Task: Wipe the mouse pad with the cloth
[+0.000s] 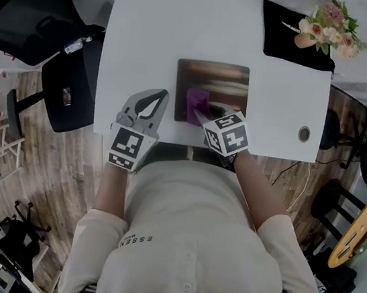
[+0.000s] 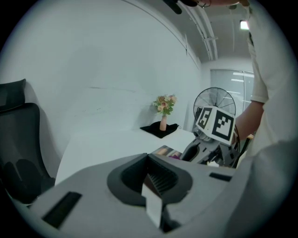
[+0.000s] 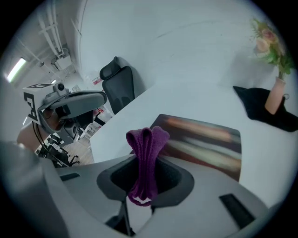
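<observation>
A dark, brownish mouse pad (image 1: 213, 82) (image 3: 205, 142) lies flat near the front middle of the white table (image 1: 152, 30). My right gripper (image 1: 200, 114) (image 3: 144, 179) is shut on a folded purple cloth (image 1: 196, 102) (image 3: 146, 158), held over the pad's near left corner. My left gripper (image 1: 150, 106) (image 2: 156, 195) hovers just left of the pad above the table's front edge, jaws shut with nothing between them. In the left gripper view, a sliver of the pad (image 2: 164, 150) shows beside the right gripper's marker cube (image 2: 215, 122).
A black cloth (image 1: 294, 36) carrying a small vase of flowers (image 1: 325, 27) sits at the table's far right. A round cable hole (image 1: 304, 133) is near the right front. A black office chair (image 1: 44, 28) stands left of the table; a fan (image 2: 214, 100) is behind.
</observation>
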Available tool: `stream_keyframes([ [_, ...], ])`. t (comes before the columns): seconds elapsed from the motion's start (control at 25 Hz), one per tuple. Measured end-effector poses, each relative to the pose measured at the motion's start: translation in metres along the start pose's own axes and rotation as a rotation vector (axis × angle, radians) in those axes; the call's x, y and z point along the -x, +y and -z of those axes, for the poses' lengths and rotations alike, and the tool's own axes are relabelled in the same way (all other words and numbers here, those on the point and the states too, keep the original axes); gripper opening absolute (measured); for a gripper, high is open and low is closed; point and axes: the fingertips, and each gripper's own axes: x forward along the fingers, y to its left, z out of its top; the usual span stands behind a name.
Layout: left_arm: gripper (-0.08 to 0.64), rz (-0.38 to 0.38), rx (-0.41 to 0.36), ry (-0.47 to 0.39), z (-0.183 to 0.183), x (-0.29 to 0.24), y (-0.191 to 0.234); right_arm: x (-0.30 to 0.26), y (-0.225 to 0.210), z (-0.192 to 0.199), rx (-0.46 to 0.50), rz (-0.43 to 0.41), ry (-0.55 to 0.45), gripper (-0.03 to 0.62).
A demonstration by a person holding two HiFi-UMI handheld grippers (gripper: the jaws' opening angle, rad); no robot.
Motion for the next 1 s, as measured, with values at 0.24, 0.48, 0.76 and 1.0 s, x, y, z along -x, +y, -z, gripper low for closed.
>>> stream_keyframes([
  [0.24,0.002,0.024,0.001,0.016,0.018,0.014,0.015,-0.029,0.035,0.0,-0.011,-0.028,0.018,0.097],
  [0.48,0.002,0.024,0.0,0.011,0.02,0.014,0.021,-0.042,0.031,0.004,-0.026,-0.008,0.03,0.097],
  [0.76,0.002,0.016,0.01,0.011,0.015,0.009,0.004,-0.031,0.015,0.011,-0.027,-0.009,0.035,0.097],
  [1.0,0.002,0.01,0.007,0.017,0.009,-0.003,-0.016,-0.016,-0.007,0.022,-0.035,-0.009,0.028,0.097],
])
